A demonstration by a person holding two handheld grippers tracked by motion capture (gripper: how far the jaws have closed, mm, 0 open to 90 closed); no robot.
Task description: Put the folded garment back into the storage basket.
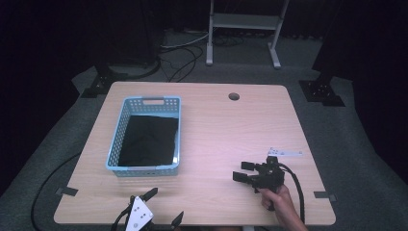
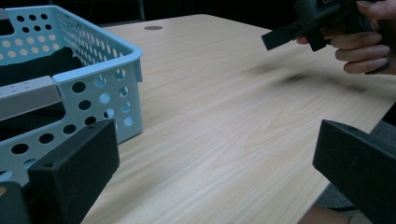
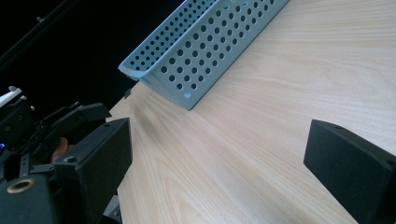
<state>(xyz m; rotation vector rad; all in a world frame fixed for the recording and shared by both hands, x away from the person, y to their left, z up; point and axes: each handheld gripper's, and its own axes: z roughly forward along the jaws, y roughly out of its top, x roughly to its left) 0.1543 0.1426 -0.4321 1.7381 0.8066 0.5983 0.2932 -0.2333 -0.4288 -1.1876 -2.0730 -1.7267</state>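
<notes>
**Basket w/ black cloth – both tools idle, nothing gripped**

The light-blue perforated plastic basket sits on the counter, left of centre, w/ a folded black cloth lying flat inside, covering most of the floor. Long axis runs front-to-back, away from the person; the handle slot end points to the far edge, the near short wall faces the left tool.

Handling, as a guess: basket looks light, thin-walled, stiff enough but prob. flexes if pinched mid-wall. Best hold is the thick top rim or the handle slot; holes give some bite too. Cloth looks soft, limp, light – take a fold or corner, expect it to drape and drag.

Left tool at the near counter edge, just short of the basket's near wall, jaws spread wide, empty. Right tool near the right front, well apart from the basket, held in a hand, jaws spread, pointing left toward it, empty.
</notes>
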